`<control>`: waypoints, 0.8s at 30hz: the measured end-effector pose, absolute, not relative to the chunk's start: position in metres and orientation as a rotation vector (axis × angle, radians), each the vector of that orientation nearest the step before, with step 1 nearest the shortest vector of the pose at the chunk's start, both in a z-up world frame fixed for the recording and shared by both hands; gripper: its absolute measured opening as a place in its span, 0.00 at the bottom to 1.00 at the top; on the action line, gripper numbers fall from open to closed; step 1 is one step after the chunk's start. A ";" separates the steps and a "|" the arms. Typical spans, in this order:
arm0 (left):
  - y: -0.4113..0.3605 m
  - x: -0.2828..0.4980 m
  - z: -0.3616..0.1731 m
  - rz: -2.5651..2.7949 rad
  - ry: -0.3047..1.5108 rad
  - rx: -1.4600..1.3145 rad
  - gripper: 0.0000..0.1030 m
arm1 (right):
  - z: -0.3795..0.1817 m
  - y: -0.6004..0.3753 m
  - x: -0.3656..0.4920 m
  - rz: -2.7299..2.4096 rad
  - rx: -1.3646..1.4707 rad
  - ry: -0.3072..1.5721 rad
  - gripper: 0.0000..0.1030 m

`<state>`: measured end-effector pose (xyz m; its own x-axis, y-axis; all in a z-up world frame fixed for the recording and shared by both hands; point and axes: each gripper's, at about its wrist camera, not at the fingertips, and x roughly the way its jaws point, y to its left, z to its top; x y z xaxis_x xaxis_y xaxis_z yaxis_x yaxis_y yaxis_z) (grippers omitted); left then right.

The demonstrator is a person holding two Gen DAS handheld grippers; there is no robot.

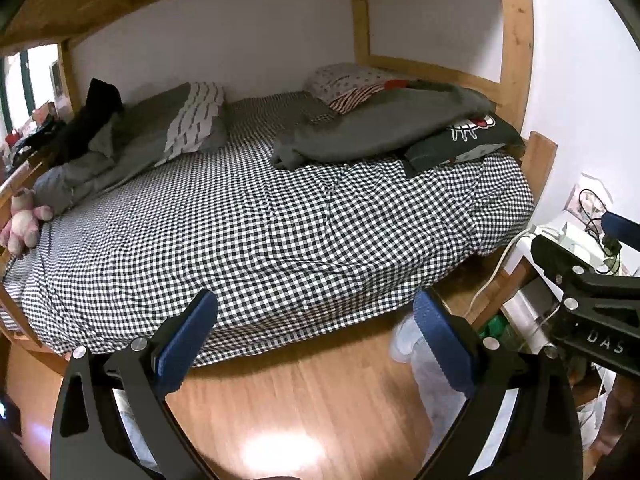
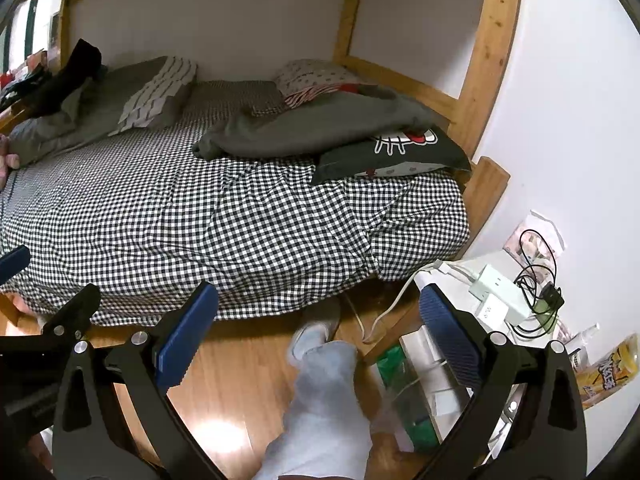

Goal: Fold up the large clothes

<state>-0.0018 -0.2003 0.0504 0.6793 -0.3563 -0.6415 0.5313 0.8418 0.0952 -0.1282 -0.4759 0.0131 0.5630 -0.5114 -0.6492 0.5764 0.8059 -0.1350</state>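
A grey garment (image 1: 376, 128) lies crumpled at the far right of the bed (image 1: 240, 232), partly over a black printed garment (image 1: 464, 140); both show in the right wrist view, grey (image 2: 320, 128) and black (image 2: 392, 152). Another grey cloth (image 1: 120, 148) lies at the far left by a pillow. My left gripper (image 1: 316, 320) is open and empty, above the floor in front of the bed. My right gripper (image 2: 318, 312) is open and empty, also short of the bed edge; it shows at the right of the left wrist view (image 1: 576, 272).
The bed sits inside a wooden bunk frame (image 1: 516, 40). A pink plush toy (image 1: 24, 220) lies at the bed's left edge. A white side table (image 2: 500, 304) with chargers and cables stands right. The person's leg and foot (image 2: 320, 360) are on the wood floor.
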 end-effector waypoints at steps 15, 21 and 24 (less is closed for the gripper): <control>-0.198 -0.001 0.051 -0.496 0.661 0.305 0.94 | 0.013 -0.475 -0.129 -0.621 0.085 0.736 0.97; -0.198 -0.001 0.051 -0.498 0.658 0.307 0.94 | 0.015 -0.474 -0.130 -0.622 0.086 0.730 0.97; -0.198 -0.003 0.052 -0.500 0.657 0.302 0.94 | 0.015 -0.472 -0.130 -0.620 0.084 0.730 0.97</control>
